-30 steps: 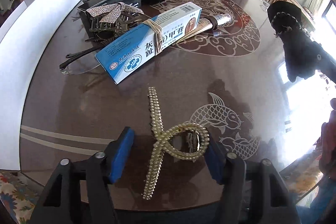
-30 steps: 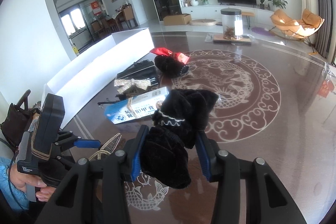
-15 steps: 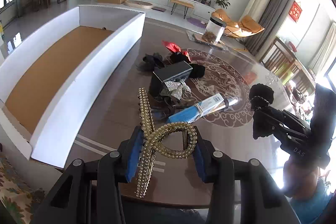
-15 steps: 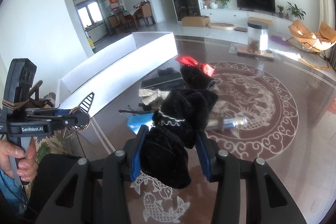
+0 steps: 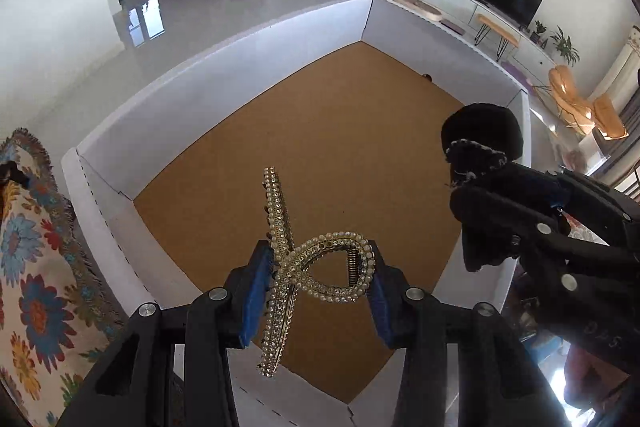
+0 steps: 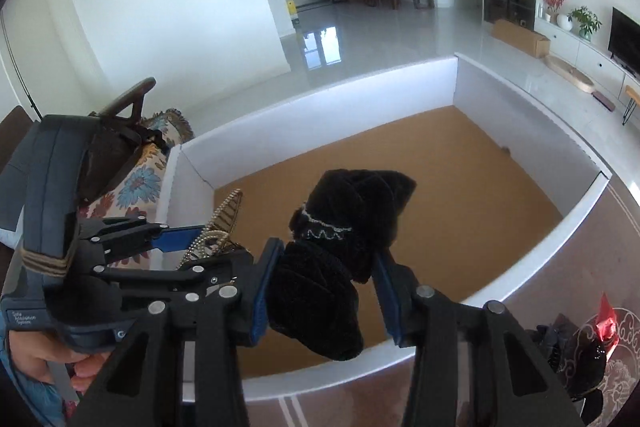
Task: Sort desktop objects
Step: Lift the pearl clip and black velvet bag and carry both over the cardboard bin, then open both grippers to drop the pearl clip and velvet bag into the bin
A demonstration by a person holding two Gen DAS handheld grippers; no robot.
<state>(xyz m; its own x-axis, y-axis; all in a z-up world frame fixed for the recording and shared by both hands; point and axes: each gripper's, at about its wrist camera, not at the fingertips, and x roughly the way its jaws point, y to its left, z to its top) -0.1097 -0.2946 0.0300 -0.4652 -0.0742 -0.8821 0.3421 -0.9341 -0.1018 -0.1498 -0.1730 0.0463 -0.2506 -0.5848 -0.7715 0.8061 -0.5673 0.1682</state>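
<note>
Hovering over the white box (image 5: 256, 39), left jaws grip the pearl hair claw (image 5: 312, 259); right jaws grip the black velvet scrunchie (image 6: 340, 247); box floor directly below both

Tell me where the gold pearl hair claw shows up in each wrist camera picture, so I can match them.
Left wrist view: the gold pearl hair claw sits low in the centre, clamped between the left gripper's blue pads.
Right wrist view: the claw is at mid-left, mostly hidden behind that gripper, only its teeth and beads showing.
Shared landmark: the white box with a brown floor beneath both.
</note>
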